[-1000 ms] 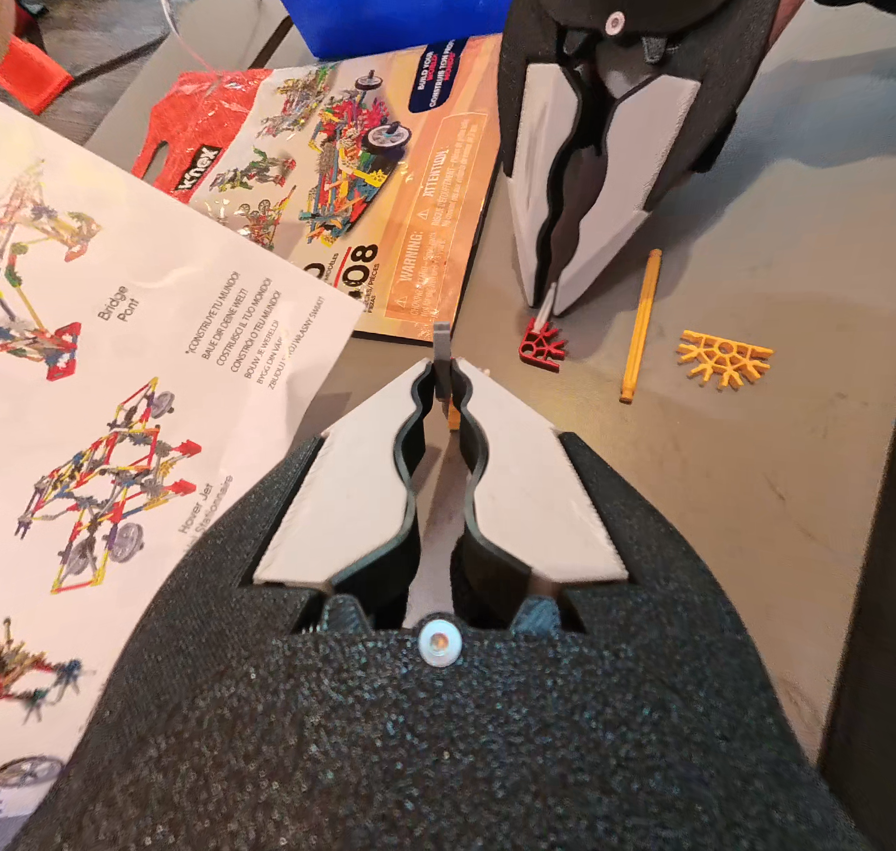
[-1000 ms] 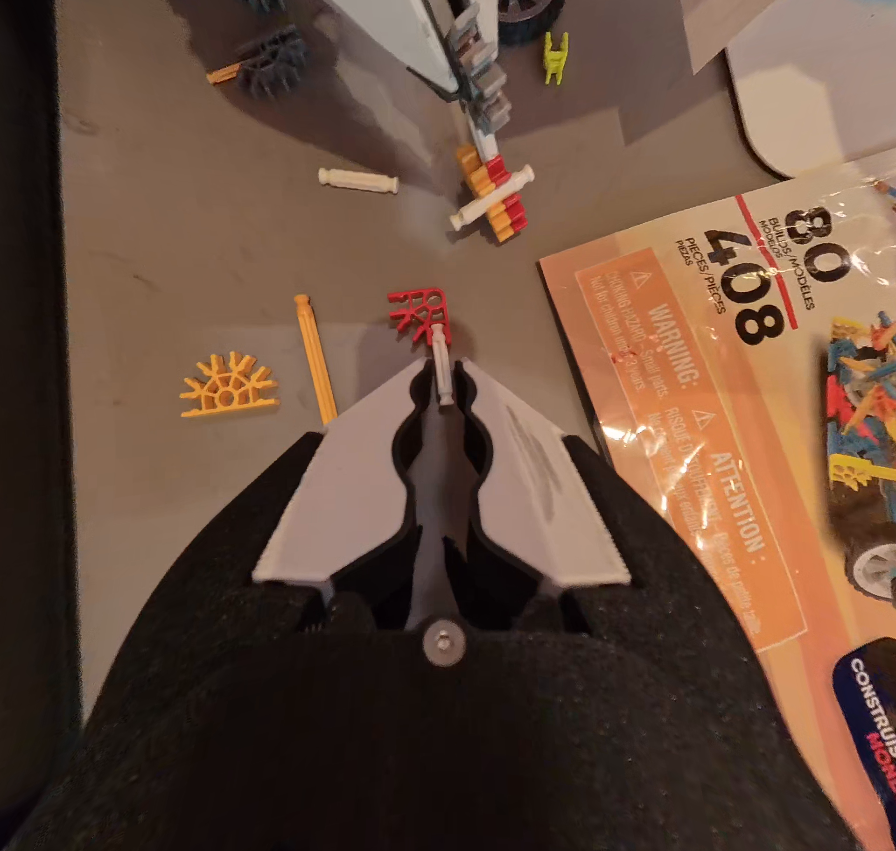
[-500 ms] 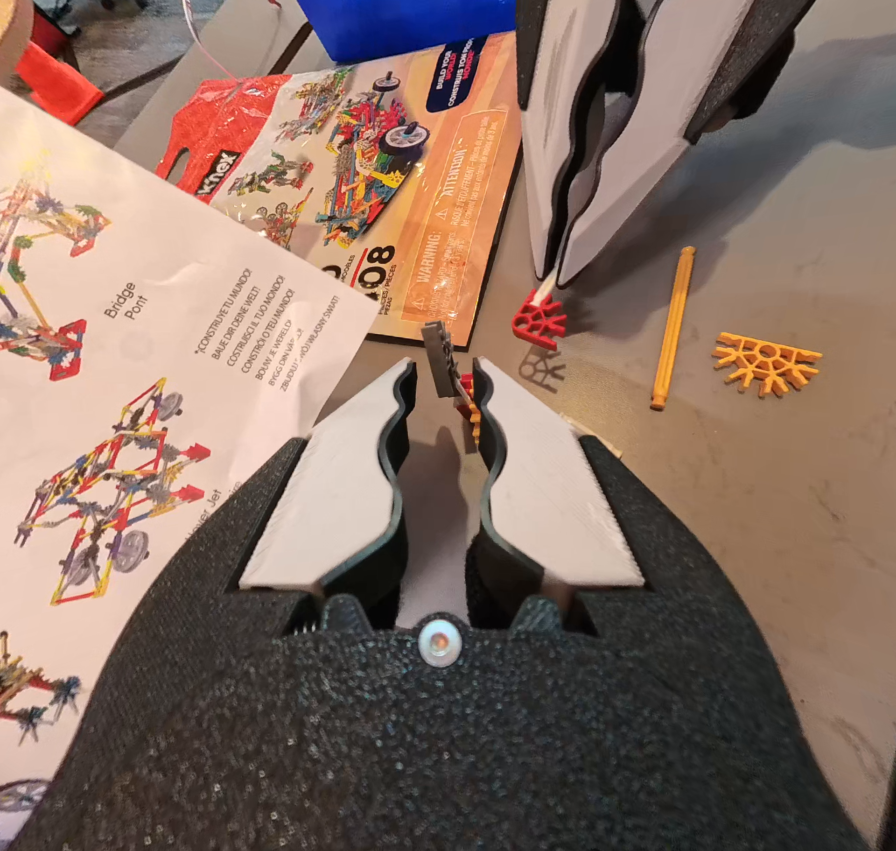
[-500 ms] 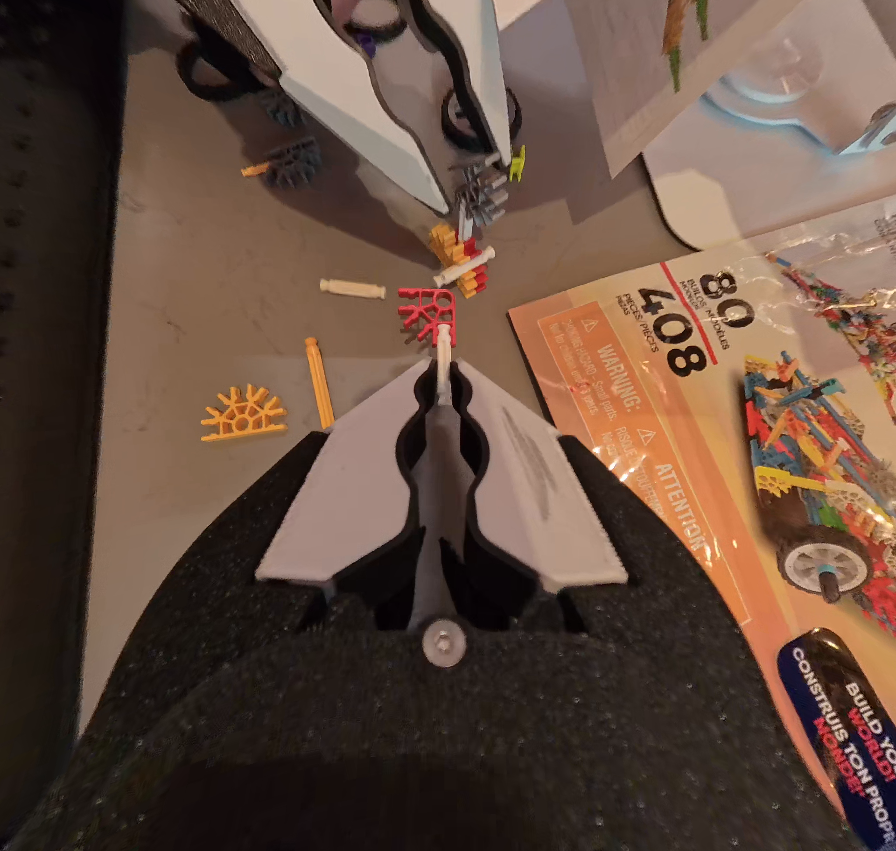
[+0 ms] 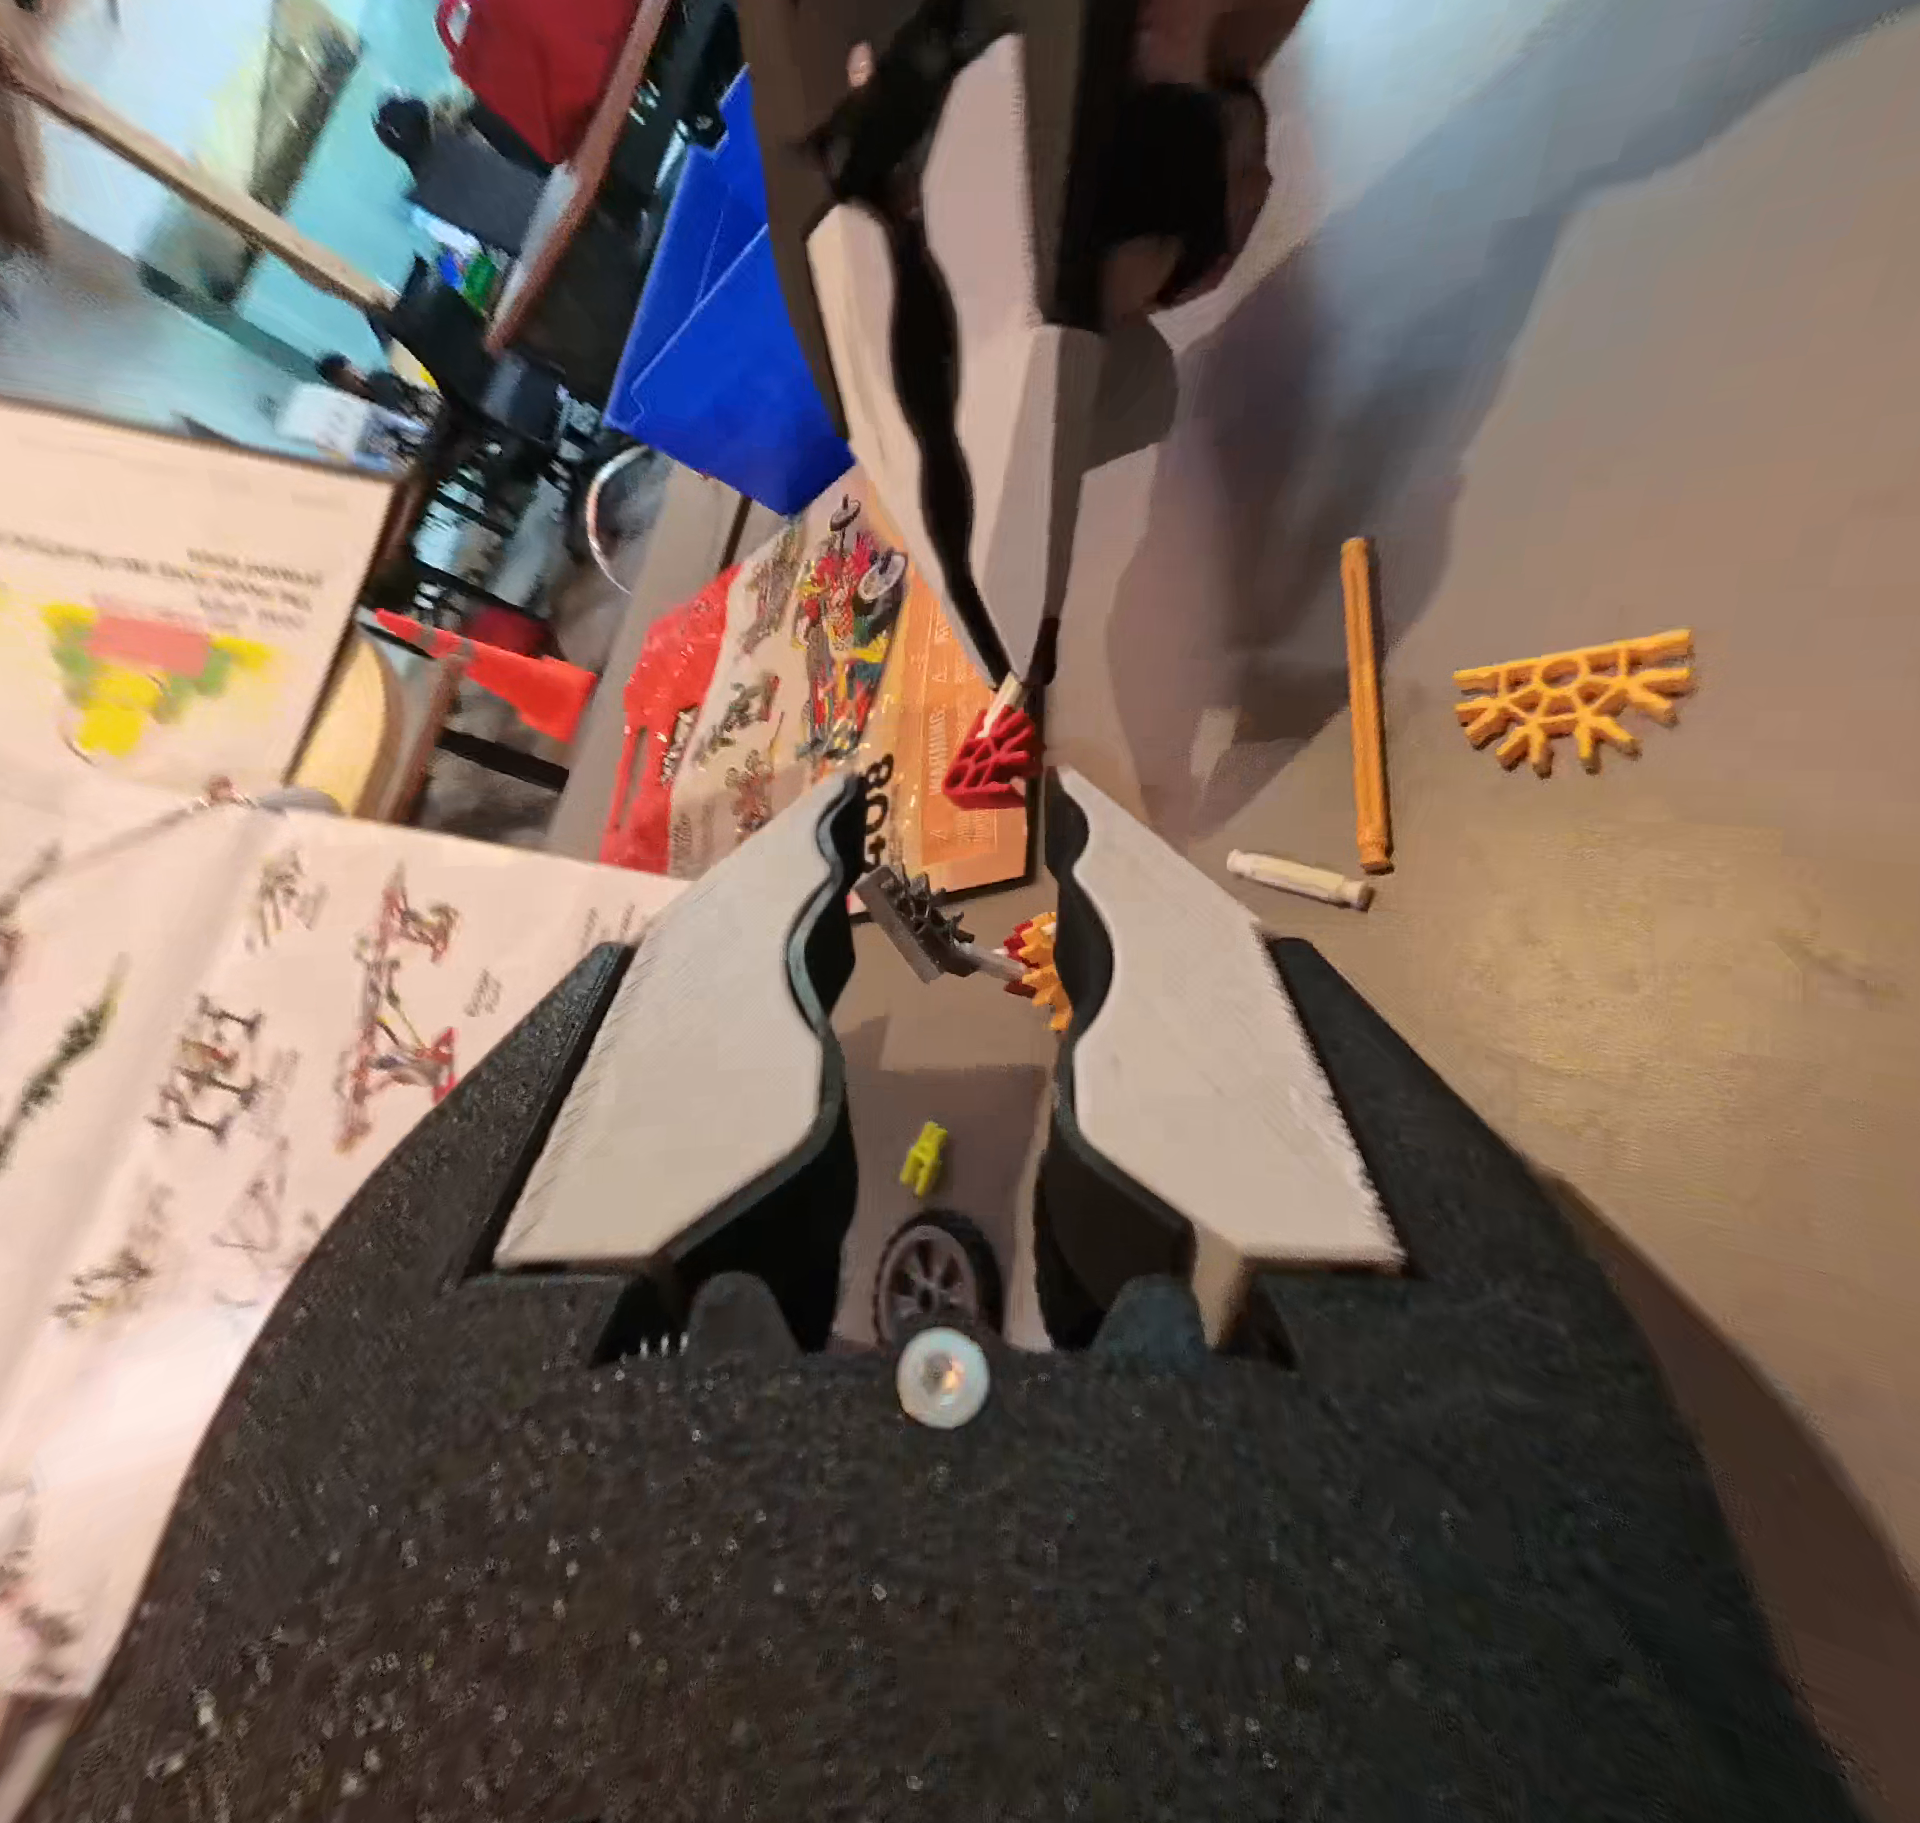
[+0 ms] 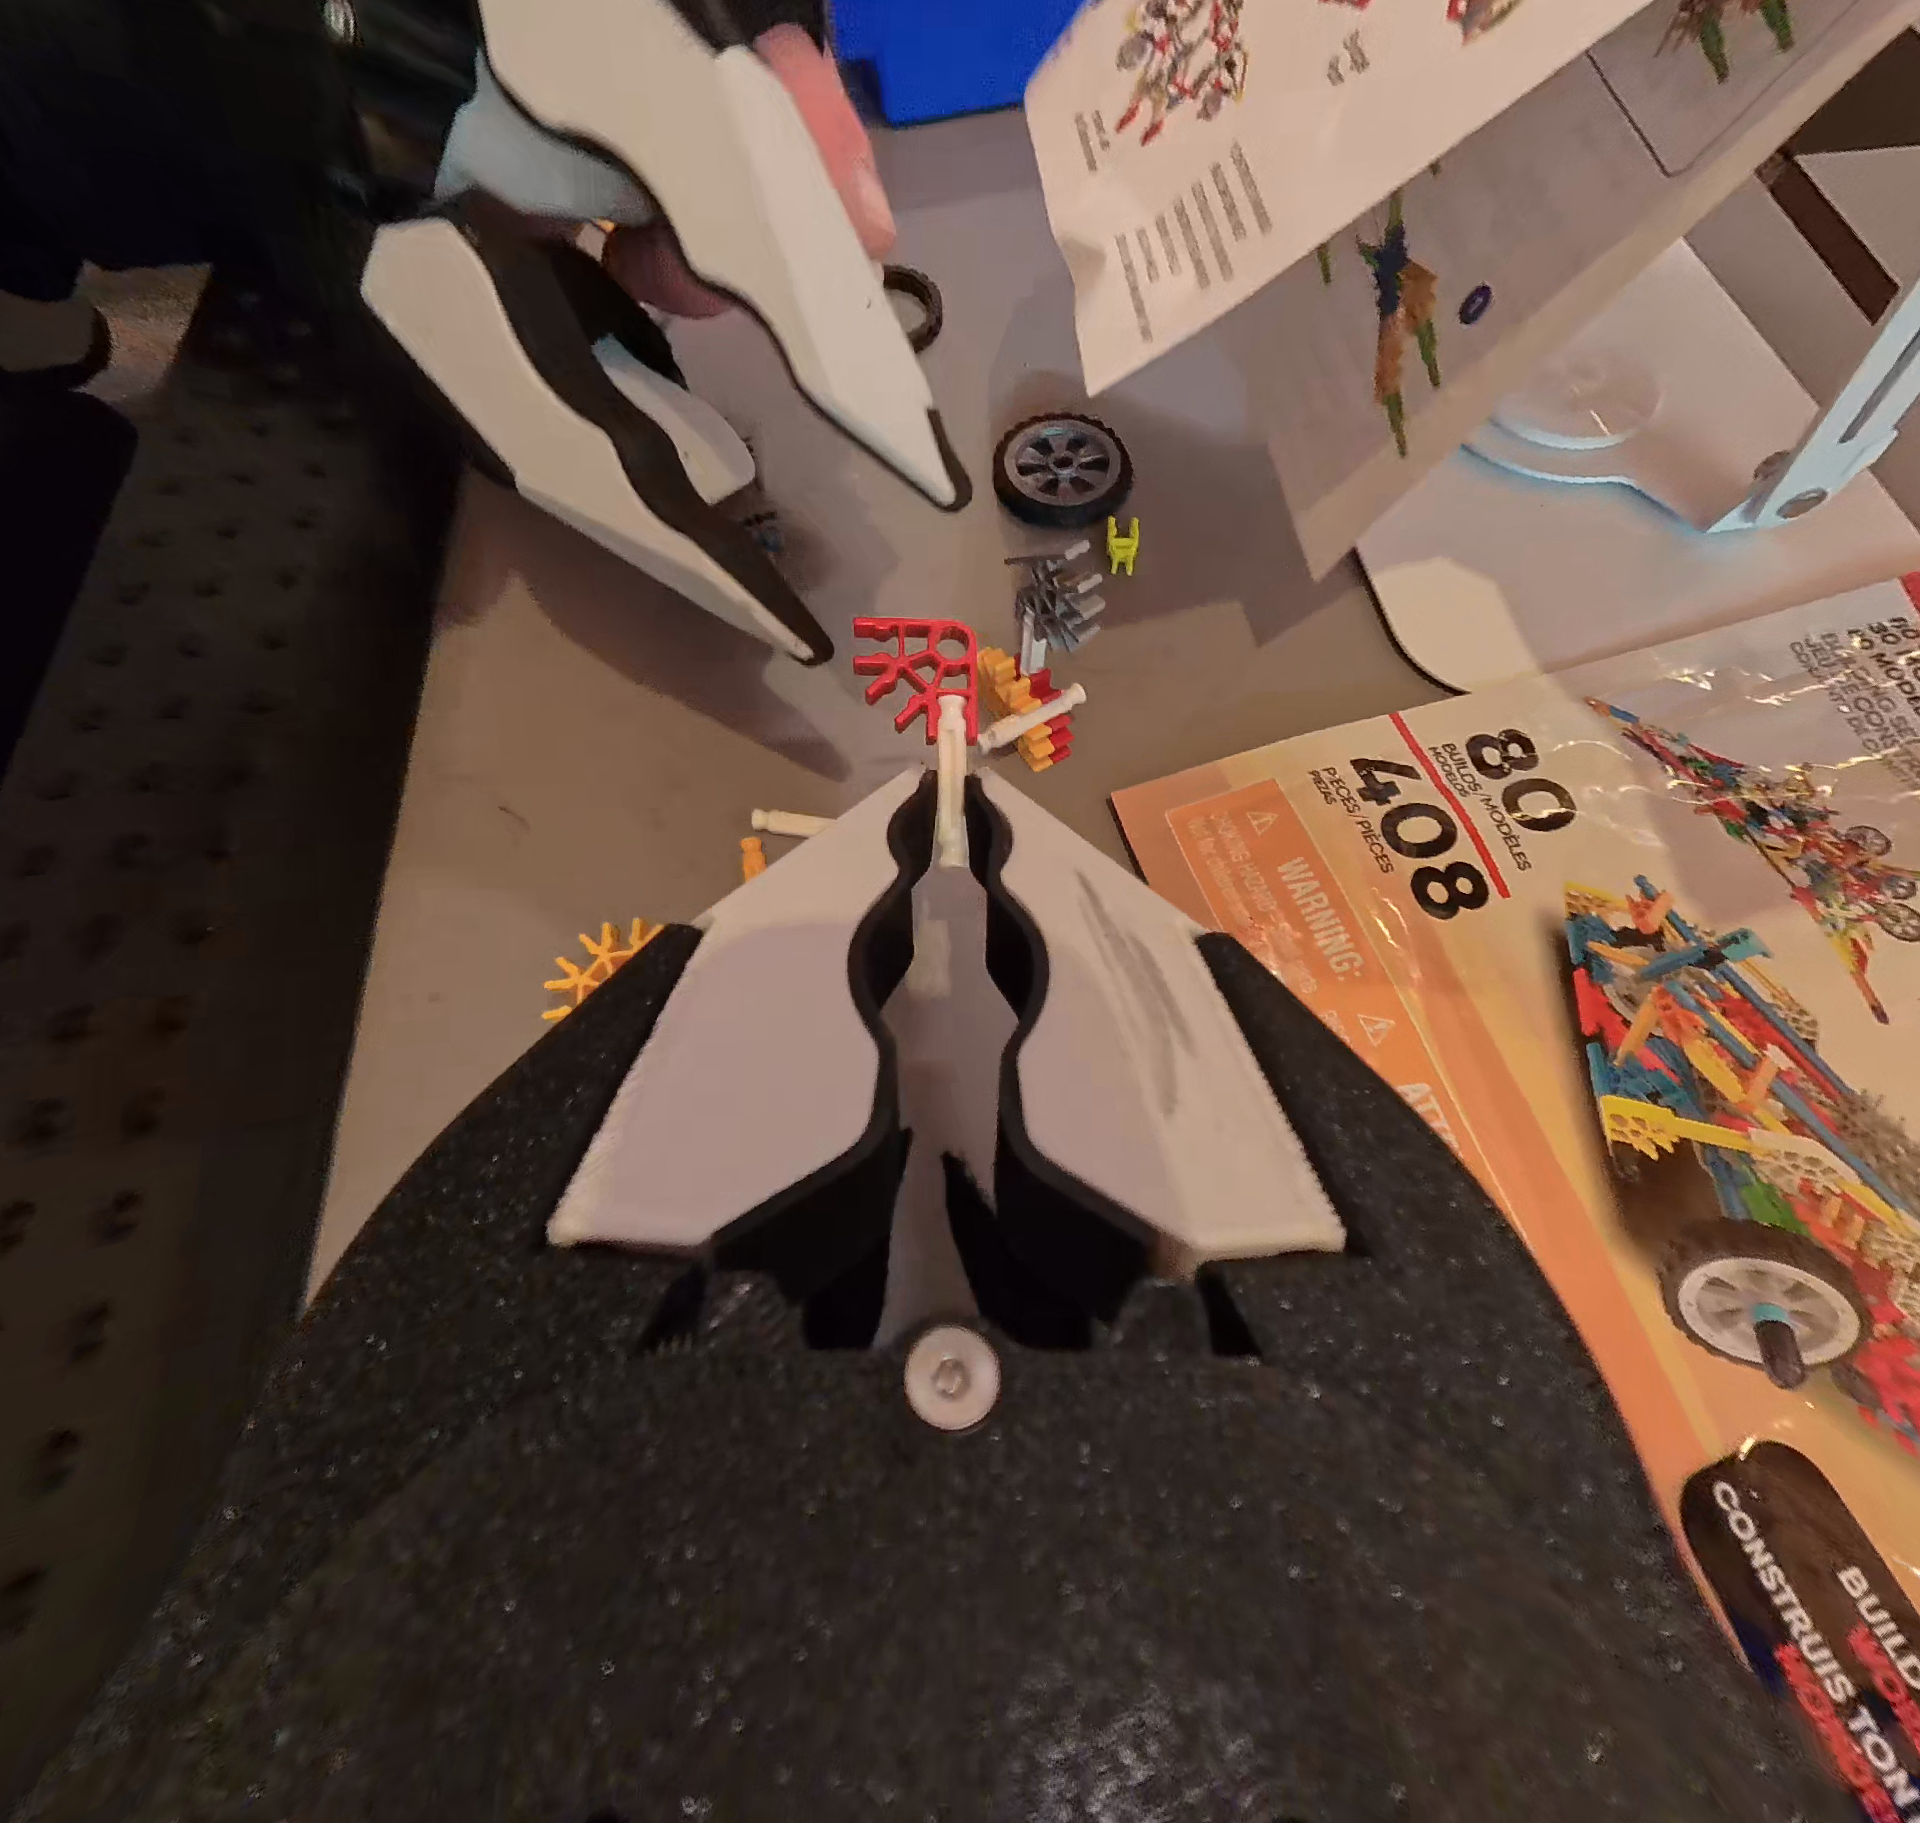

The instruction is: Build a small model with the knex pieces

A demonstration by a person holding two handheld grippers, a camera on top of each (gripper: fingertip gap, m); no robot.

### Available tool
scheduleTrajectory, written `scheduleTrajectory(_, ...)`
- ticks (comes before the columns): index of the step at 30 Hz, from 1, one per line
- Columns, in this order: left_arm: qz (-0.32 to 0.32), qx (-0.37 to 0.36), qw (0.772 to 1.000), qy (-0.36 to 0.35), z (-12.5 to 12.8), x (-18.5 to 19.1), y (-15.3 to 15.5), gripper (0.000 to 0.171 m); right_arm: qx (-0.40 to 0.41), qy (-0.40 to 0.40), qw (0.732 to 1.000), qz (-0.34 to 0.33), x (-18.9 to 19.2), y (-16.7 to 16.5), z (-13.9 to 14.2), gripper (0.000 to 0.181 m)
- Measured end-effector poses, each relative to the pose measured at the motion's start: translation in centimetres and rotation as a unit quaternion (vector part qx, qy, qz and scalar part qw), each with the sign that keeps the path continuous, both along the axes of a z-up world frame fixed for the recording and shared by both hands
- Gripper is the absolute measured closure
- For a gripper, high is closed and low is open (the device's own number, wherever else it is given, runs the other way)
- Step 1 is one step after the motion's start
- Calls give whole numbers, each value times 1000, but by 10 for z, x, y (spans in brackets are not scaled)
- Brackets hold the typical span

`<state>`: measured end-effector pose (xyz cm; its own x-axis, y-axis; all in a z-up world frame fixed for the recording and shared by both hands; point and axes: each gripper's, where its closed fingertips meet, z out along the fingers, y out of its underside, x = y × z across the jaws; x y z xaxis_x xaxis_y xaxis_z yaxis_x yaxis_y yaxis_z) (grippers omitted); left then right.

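1. Right gripper [image 6: 943,786], white-faced fingers with black wavy inner edges, is closed tight on a short white plastic rod [image 6: 950,781]. The rod's long axis runs straight forward along the fingers. Its far end is plugged into a flat red fan-shaped plastic connector [image 6: 920,670], which hangs clear of the grey tabletop [image 6: 582,765].
2. Left gripper [image 5: 951,802] is spread wide and holds nothing. In the left wrist view a small assembly lies on the table between its fingers: a grey toothed plastic connector [image 5: 914,916] joined by a short rod to stacked red and orange connectors [image 5: 1039,963]. The assembly's long axis lies crosswise to the fingers.
3. Nearer the left gripper's base lie a small yellow-green plastic clip [image 5: 925,1155] and a black toy wheel with a grey spoked hub [image 5: 935,1280].
4. Loose on the table to the right in the same view: a long orange plastic rod [image 5: 1363,703], a short white rod [image 5: 1299,880], and an orange half-circle spoked connector [image 5: 1574,698].
5. Glossy printed plastic bag [image 6: 1507,942] lies flat beside the right gripper; a paper instruction sheet [image 5: 260,1046] sits beside the left.
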<state>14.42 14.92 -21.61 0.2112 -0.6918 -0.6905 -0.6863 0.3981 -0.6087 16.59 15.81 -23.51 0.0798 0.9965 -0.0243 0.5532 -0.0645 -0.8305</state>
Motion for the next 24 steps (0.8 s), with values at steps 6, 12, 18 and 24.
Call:
scheduleTrajectory(6, -4, 46, 998, 43, -10, 4, -3, 156, -14, 18, 999, 24, -5, -12, 8, 177)
scheduleTrajectory(12, 18, 22, 999, 17, -10, 3, 3, 166, -12, 49, 999, 7, -10, -6, 19, 176)
scheduleTrajectory(18, 26, -79, 985, -148, 22, 4, 7, 167, -18, 141, 988, -54, -7, 17, 53, 145)
scheduleTrajectory(24, -11, -197, 935, -295, 50, 2, 4, 166, -22, 159, 987, -31, -15, 8, 56, 158)
